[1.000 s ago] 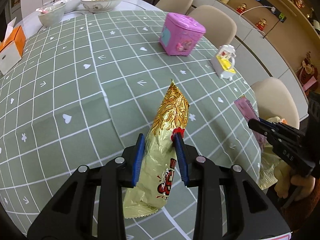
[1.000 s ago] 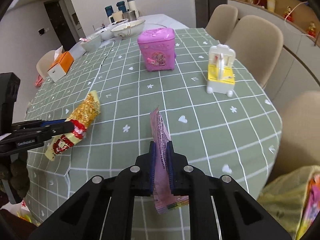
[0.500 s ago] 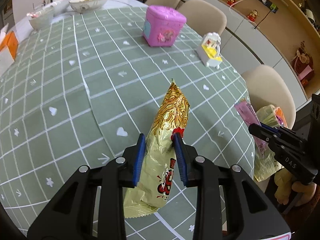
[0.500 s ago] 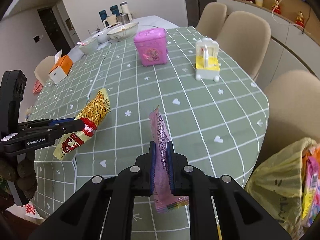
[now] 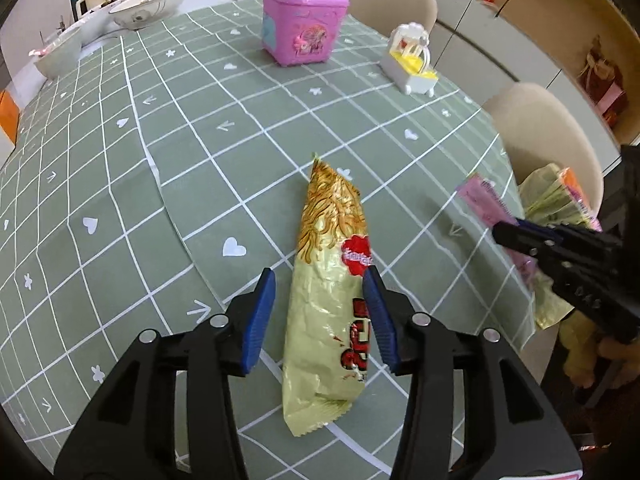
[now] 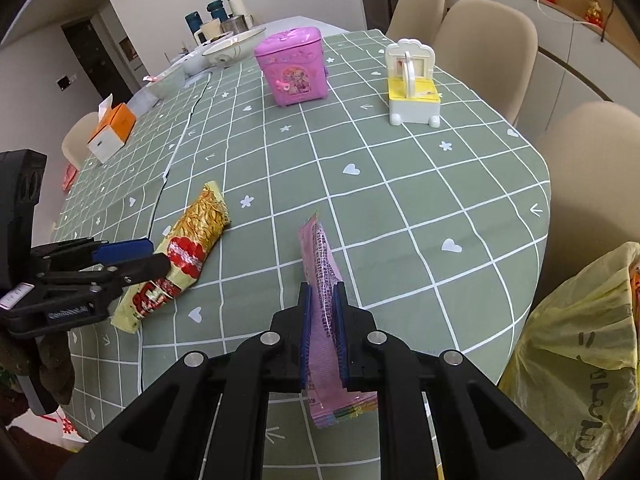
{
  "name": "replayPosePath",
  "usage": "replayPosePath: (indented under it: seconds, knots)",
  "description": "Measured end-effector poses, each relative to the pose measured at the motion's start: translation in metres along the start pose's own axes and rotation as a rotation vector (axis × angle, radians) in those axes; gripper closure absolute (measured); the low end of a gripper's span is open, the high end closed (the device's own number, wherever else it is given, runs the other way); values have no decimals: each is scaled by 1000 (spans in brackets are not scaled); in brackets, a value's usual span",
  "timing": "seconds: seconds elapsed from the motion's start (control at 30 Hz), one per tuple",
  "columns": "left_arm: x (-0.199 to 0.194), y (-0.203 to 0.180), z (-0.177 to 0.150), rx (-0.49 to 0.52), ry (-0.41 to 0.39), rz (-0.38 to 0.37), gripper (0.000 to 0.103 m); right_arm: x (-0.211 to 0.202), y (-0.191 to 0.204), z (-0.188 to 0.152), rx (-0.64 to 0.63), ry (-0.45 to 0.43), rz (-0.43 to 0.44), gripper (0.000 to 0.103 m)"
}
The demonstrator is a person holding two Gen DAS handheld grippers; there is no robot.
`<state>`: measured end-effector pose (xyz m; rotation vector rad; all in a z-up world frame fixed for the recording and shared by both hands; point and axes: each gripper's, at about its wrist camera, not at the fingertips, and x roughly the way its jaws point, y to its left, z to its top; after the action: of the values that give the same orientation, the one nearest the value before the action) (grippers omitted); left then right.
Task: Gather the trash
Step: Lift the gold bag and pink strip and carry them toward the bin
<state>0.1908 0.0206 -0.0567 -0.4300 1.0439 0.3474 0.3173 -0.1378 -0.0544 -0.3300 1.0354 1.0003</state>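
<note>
Left tongs (image 5: 320, 308) are opening: their blue pads stand apart on either side of the gold packet (image 5: 330, 276), a clear gap at the left pad and the right pad at its edge, the packet reaching ahead over the green tablecloth (image 5: 160, 140). Right tongs (image 6: 323, 312) are clamped nearly closed on the pink wrapper (image 6: 322, 276), which stands edge-on between the pads. A yellow bag (image 6: 580, 344) hangs past the table's edge, right of them.
</note>
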Motion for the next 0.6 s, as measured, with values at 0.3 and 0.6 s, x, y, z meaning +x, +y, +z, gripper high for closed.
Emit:
replayPosePath:
  seconds: [0.3, 0.6]
  knots:
    - [3, -2, 2, 8, 3, -19, 81, 1, 0, -4, 8, 10, 1, 91]
    - [-10, 17, 1, -30, -22, 17, 83, 7, 3, -4, 22, 0, 10, 91]
